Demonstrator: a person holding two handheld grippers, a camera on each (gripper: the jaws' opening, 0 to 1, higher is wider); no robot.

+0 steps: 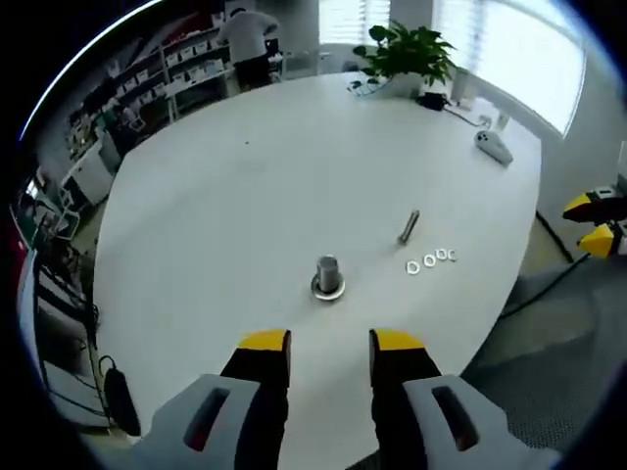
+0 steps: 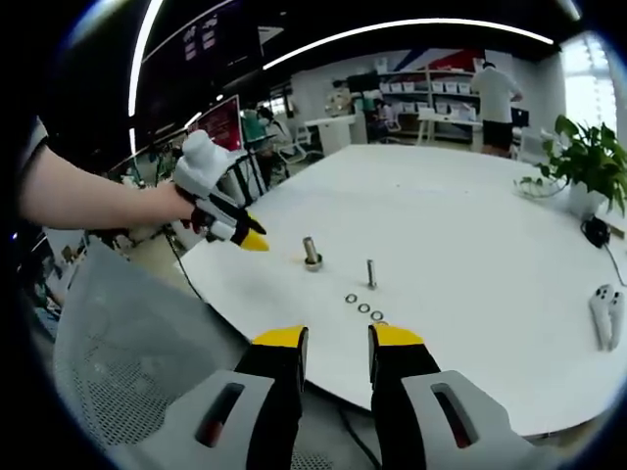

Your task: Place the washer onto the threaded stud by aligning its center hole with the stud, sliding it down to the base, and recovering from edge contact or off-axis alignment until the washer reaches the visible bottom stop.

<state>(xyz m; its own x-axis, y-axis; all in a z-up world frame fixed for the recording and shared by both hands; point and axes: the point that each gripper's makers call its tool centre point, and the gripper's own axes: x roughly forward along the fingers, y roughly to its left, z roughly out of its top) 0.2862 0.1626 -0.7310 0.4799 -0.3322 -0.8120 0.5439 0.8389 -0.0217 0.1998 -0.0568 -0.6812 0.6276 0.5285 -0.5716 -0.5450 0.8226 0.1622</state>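
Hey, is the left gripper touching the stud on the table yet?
Apart. In the left gripper view, bare white table lies between the open left gripper and the stud. In the right gripper view it hovers off the table edge.

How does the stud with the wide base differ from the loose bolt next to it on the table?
The stud stands upright on a wide round base; the bolt has no such base and looks slimmer. In the left gripper view the stud sits nearer the left hand-held gripper, the bolt farther off. The three washers lie close by the bolt, away from the stud. Both are grey metal, bare of washers, on the white table.
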